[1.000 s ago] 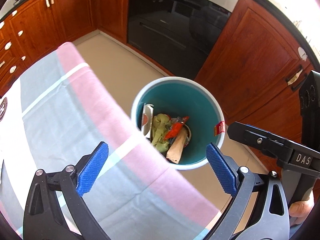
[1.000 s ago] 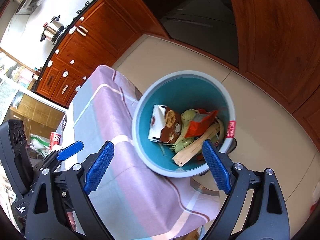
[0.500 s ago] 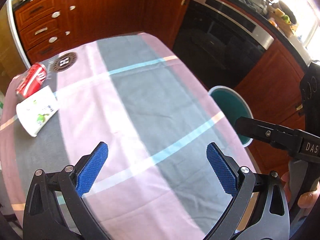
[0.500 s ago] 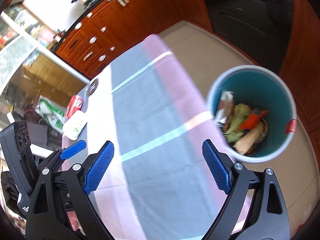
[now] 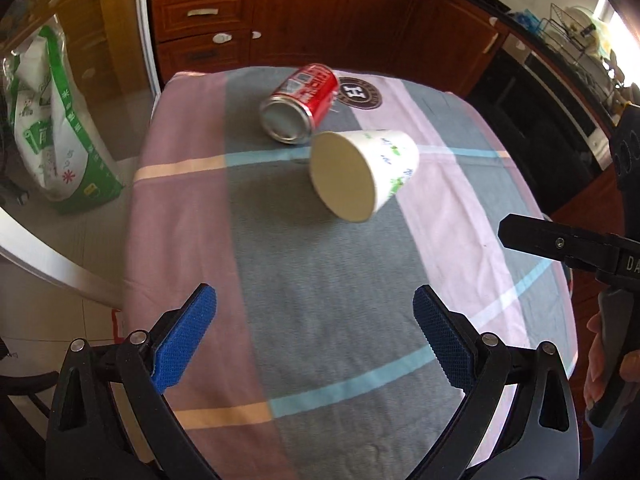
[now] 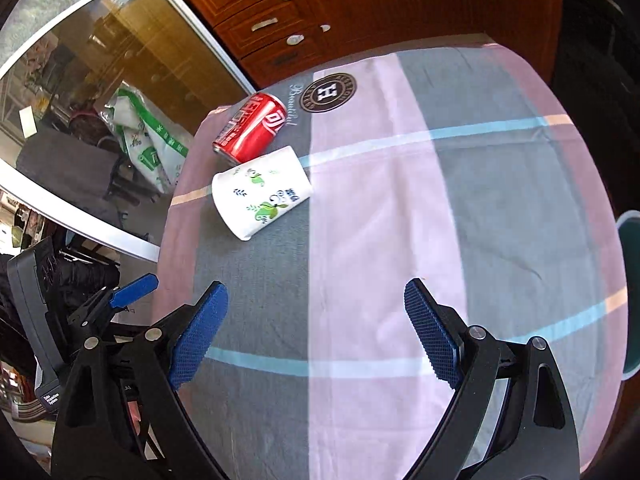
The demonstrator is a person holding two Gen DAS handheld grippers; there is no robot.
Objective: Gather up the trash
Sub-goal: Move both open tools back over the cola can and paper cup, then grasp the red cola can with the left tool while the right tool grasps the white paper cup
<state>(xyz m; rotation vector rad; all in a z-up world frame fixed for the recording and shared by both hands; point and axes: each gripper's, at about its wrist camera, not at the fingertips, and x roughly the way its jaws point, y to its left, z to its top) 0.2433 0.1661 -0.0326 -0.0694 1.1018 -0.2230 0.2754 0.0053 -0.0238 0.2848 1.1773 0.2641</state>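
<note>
A red soda can [image 5: 301, 103] lies on its side on the checked tablecloth [image 5: 320, 280], far side of the table. A white paper cup [image 5: 362, 174] with green print lies on its side right next to it, mouth toward me. Both also show in the right wrist view, the can [image 6: 252, 128] and the cup [image 6: 262, 198]. My left gripper [image 5: 316, 338] is open and empty, well short of the cup. My right gripper [image 6: 316, 330] is open and empty over the cloth, to the right of both. The teal bin [image 6: 629, 296] shows only as a sliver at the right edge.
A green-and-white bag [image 5: 56, 120] stands on the floor left of the table. Wooden drawers and cabinets [image 5: 280, 12] lie behind, an oven [image 5: 552, 120] at the right. A glass sliding door [image 6: 80, 80] is on the left.
Both grippers have swung away from the bin, across the table toward the can and cup, which now lie much nearer. Both stay open and empty.
</note>
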